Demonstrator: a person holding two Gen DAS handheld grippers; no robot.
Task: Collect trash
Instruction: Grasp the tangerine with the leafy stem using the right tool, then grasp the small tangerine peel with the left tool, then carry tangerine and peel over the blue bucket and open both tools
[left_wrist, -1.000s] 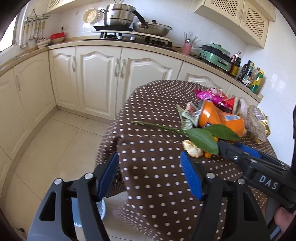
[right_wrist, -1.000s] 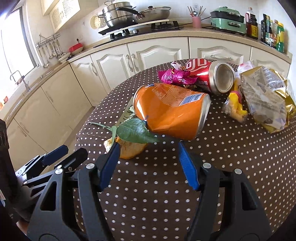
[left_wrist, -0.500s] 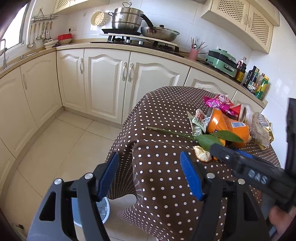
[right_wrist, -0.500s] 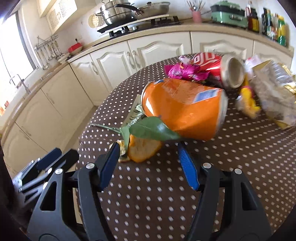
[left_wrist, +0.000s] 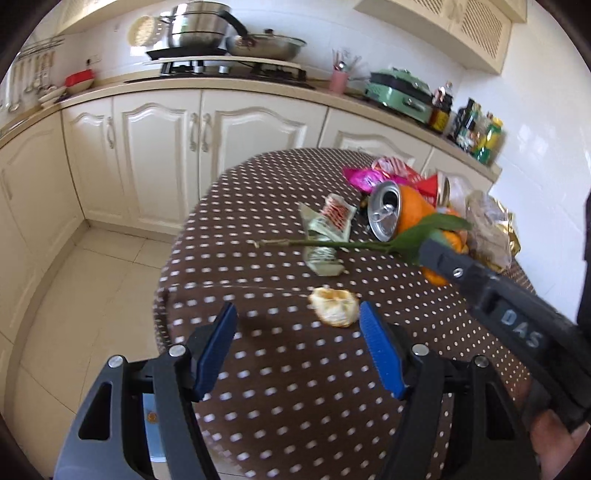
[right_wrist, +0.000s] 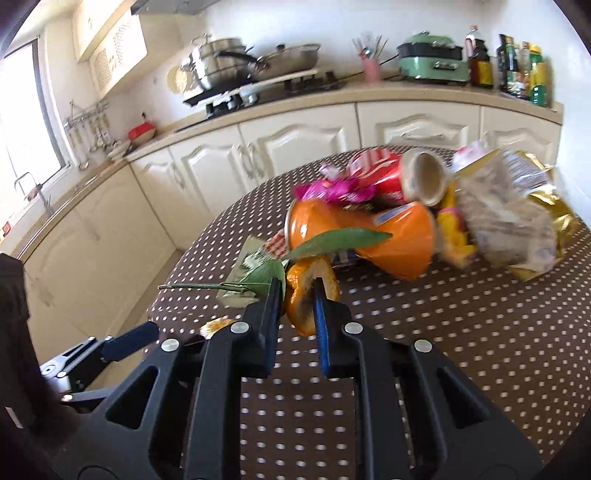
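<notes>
Treat the task as barely started. Your right gripper (right_wrist: 295, 295) holds one item; every other piece of trash lies on the tabletop (left_wrist: 295, 387), and no bin can be identified with certainty in either view.

**Remaining items**
- The small piece of orange peel (left_wrist: 334, 307) lies on the near part of the tabletop, apart from the pile.
- The crumpled paper wrapper (left_wrist: 325, 236) lies next to the open end of the orange drink can (right_wrist: 369, 236), which rests on its side.
- The red drink can (right_wrist: 399, 173), the magenta foil wrapper (right_wrist: 332, 190) and the gold snack bag (right_wrist: 517, 218) are clustered at the far side, touching or overlapping one another.

**Right gripper**
The jaws are closed to a narrow gap on a curled orange peel (right_wrist: 306, 291). A leafy twig (right_wrist: 280, 266) rises from the same grip; whether it is pinched or only attached to the peel cannot be determined. Judging from the left wrist view, the peel is lifted off the cloth.

**Left gripper**
Your left gripper (left_wrist: 297, 349) is spread wide and holds nothing. The small piece of orange peel sits just ahead of the right-hand finger, without visible contact. It appears the nearest candidate for this gripper.
</notes>
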